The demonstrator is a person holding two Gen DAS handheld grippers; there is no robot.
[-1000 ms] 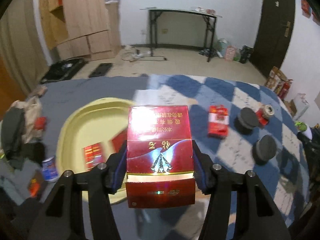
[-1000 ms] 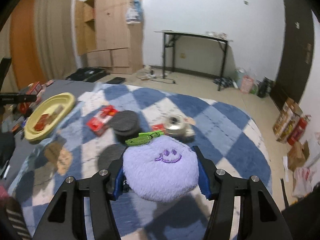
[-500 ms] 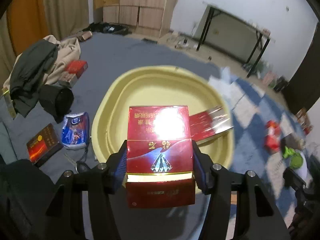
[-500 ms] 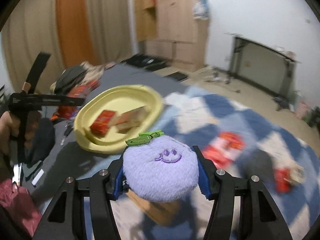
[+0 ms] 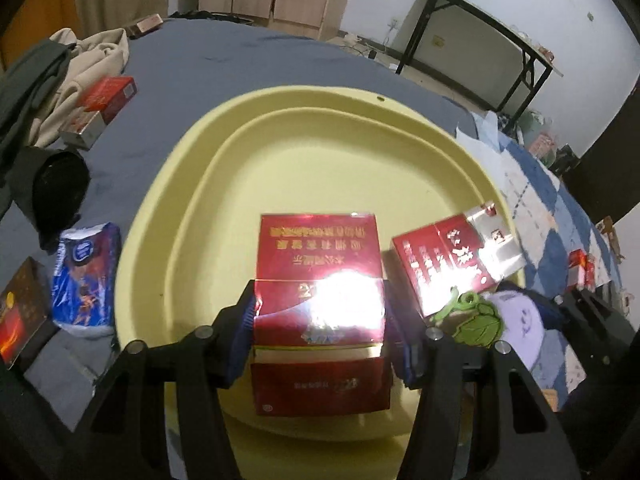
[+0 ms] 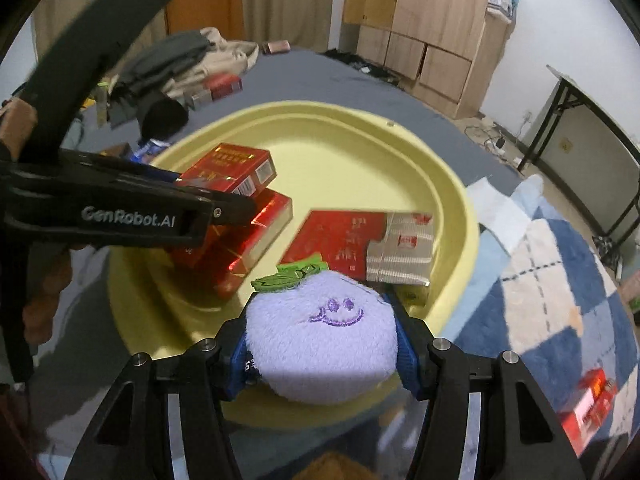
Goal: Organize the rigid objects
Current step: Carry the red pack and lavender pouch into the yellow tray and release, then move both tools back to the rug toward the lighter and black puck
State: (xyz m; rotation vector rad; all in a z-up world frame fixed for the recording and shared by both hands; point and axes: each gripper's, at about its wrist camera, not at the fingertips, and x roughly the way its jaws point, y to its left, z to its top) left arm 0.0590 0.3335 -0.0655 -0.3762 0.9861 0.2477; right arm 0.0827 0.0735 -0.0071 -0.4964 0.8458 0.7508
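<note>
Clearance under the red pack (image 5: 320, 312) is what your next move turns on: your left gripper (image 5: 320, 328) is clamped on its long sides, so its long axis runs straight ahead along the fingers, and it hangs just over the near floor of the yellow tray (image 5: 304, 120). From the right wrist view the held pack sits above a second red box (image 6: 256, 232) lying in the tray, possibly touching it, though the gripper arm hides the contact, so you cannot count on a flat landing straight down. Open tray floor lies ahead and to the left of the pack; judge the release there.

Your right gripper (image 6: 322, 352) is squeezed on the purple plush toy (image 6: 320, 336), which hovers over the tray's near rim, just right of the left gripper. A red-and-silver pack (image 6: 360, 244) lies flat in the tray directly ahead of the plush, so it blocks that side. The left hand is the one nearer to a drop spot.

Outside the tray, on the grey bed cover (image 5: 200, 64), lie a blue tissue packet (image 5: 86, 276), another red pack (image 5: 104, 100) by heaped clothes (image 5: 48, 80), and a dark round object (image 5: 58, 188).
</note>
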